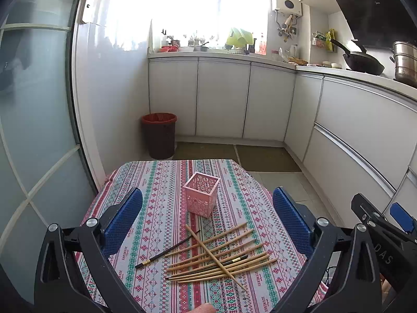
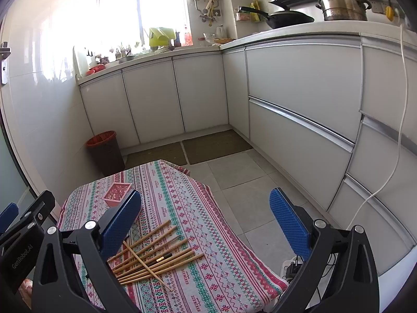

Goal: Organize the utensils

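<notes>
Both tongs, left tongs and right tongs, gape empty; chopsticks lie loose beneath them, pink holder ahead unfilled, nothing sorted yet.

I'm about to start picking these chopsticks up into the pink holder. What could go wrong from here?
One chopstick lies crossed over the pile, so grabbing beneath may drag several and roll them off the table. The holder looks light and could tip when sticks go in. Both grippers are open, holding nothing.
</notes>
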A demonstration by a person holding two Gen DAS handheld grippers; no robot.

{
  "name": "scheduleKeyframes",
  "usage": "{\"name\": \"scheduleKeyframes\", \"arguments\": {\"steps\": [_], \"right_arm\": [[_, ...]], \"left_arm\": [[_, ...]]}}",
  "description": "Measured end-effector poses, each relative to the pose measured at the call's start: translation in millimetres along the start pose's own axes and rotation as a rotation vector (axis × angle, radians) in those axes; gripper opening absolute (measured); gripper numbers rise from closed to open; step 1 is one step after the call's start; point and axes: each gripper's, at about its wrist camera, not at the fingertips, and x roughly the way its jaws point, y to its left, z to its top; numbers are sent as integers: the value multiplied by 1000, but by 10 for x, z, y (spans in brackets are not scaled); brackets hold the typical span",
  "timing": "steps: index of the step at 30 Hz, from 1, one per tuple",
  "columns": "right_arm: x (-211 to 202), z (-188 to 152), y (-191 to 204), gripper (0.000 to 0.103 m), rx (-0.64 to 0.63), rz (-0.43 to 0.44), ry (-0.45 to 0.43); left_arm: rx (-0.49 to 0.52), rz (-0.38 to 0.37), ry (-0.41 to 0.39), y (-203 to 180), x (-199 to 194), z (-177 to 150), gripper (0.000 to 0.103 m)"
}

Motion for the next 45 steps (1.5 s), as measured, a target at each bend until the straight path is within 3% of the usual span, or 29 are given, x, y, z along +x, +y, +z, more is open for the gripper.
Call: {"name": "scheduleKeyframes", "arguments": {"steps": [45], "right_arm": [[12, -7, 1, 96, 3, 2, 7]], "left_arm": [[-3, 7, 8, 63, 62, -39, 96]]}}
